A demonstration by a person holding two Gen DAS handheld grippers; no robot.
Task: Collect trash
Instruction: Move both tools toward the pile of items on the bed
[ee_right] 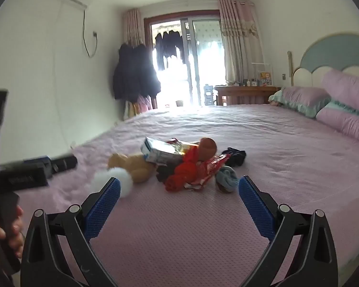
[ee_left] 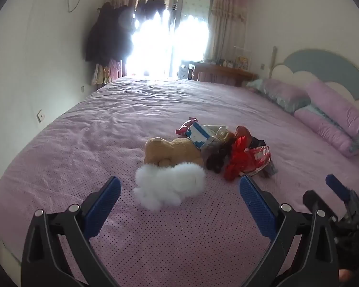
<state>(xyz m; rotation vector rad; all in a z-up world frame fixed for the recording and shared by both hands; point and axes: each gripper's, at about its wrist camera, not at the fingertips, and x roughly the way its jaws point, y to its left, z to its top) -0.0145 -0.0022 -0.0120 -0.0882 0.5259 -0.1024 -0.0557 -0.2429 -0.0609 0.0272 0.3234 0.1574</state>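
Note:
A heap of things lies mid-bed on the pink bedspread (ee_left: 107, 129): a blue-and-white carton (ee_left: 199, 136), red crumpled wrappers (ee_left: 245, 159), a tan plush toy (ee_left: 172, 151), a white fluffy toy (ee_left: 170, 186) and dark cloth (ee_left: 217, 157). My left gripper (ee_left: 179, 195) is open and empty, just short of the white toy. In the right wrist view the carton (ee_right: 159, 151), red wrappers (ee_right: 191, 171), a brown round thing (ee_right: 207, 148) and a blue-grey sock (ee_right: 226, 178) lie ahead. My right gripper (ee_right: 179, 195) is open and empty, short of the heap.
Pink pillows (ee_left: 332, 122) and a blue headboard (ee_right: 335, 52) stand at the right. A wooden desk (ee_right: 241, 93), curtains and a bright balcony door (ee_left: 170, 38) are behind the bed. Coats (ee_right: 134, 71) hang on the left wall. The left gripper's body (ee_right: 24, 174) shows at left.

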